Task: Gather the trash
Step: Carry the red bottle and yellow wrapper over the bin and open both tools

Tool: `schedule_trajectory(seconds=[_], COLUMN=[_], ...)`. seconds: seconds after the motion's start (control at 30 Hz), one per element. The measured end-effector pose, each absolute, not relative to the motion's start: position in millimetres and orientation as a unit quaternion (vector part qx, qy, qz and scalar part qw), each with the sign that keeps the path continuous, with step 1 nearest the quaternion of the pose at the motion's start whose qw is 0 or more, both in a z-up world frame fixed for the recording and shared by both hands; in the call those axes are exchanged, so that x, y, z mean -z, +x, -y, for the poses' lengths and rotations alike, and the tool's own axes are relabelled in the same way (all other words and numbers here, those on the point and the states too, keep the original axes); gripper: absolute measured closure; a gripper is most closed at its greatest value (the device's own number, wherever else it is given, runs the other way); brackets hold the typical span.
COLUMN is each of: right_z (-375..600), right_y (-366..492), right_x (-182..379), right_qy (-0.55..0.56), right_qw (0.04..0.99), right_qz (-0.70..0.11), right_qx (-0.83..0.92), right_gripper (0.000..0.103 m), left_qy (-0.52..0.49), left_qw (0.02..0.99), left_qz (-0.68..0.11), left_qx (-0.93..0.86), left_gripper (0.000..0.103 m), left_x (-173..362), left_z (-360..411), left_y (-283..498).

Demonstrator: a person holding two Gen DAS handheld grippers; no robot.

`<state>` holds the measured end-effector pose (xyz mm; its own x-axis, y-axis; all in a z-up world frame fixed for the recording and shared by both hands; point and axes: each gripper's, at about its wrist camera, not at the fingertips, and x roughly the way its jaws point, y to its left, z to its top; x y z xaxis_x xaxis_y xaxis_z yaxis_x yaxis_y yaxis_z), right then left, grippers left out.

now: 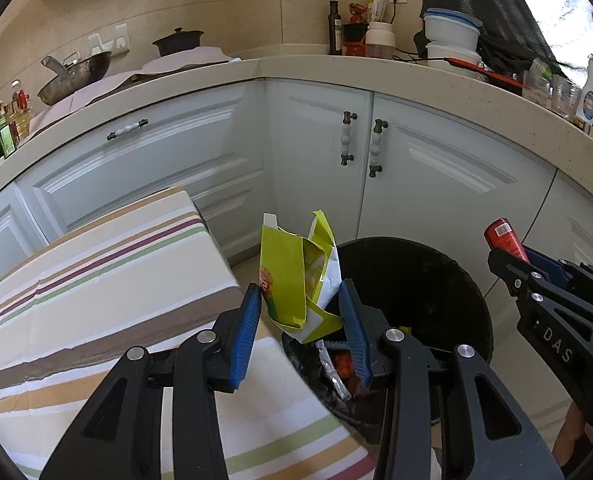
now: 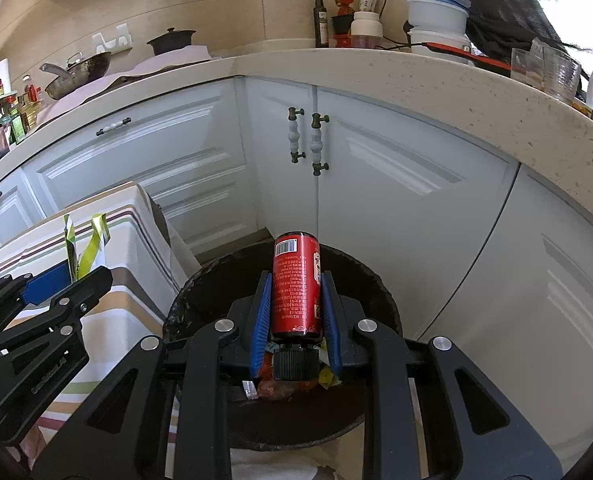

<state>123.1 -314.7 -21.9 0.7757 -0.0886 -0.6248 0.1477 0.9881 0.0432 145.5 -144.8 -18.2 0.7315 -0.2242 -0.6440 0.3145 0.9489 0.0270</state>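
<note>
- Both jaws are closed on trash: the left gripper point(image 1: 300, 300) clamps a crumpled yellow-green packet point(image 1: 296, 276) between its blue pads, and the right gripper point(image 2: 296, 286) clamps a red bottle point(image 2: 296, 284) by its sides
- Packet stands upright between the left fingers, its torn top open and pointing up, its lower folded part hanging a little under the fingertips
- Bottle lies along the right fingers, with its black cap point(image 2: 295, 363) toward the camera and its barcode end pointing away
- Under both grippers stands a round black trash bin point(image 2: 380, 292); the bottle is over its opening, and the packet is over its left rim in the left wrist view
- Inside the bin some trash is already visible, red and silver pieces, partly hidden by the grippers
- Just beside the bin on the left is a table with a striped cloth point(image 1: 108, 264)
- Behind the bin are white cabinet doors point(image 2: 396, 184) under a speckled countertop point(image 2: 416, 76)
- On the countertop stand a wok point(image 1: 76, 74), a dark pot point(image 1: 178, 40), a dark bottle point(image 2: 320, 20) and stacked white containers point(image 2: 436, 12)
</note>
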Motion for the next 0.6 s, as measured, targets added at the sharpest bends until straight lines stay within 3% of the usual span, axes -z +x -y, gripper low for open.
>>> schedule_trajectory(seconds=[0.6], right_z=[327.9], right_y=[142.1], right_x=[35.5], right_qy=[0.052], right_qw=[0.940], right_qz=[-0.331], right_qx=[0.071], right_gripper=[0.080], left_qy=[0.072], left_qw=[0.928], left_qz=[-0.334], left_qx=[0.150], left_gripper=[0.061], left_x=[25.2], left_z=[164.2], left_y=[162.3])
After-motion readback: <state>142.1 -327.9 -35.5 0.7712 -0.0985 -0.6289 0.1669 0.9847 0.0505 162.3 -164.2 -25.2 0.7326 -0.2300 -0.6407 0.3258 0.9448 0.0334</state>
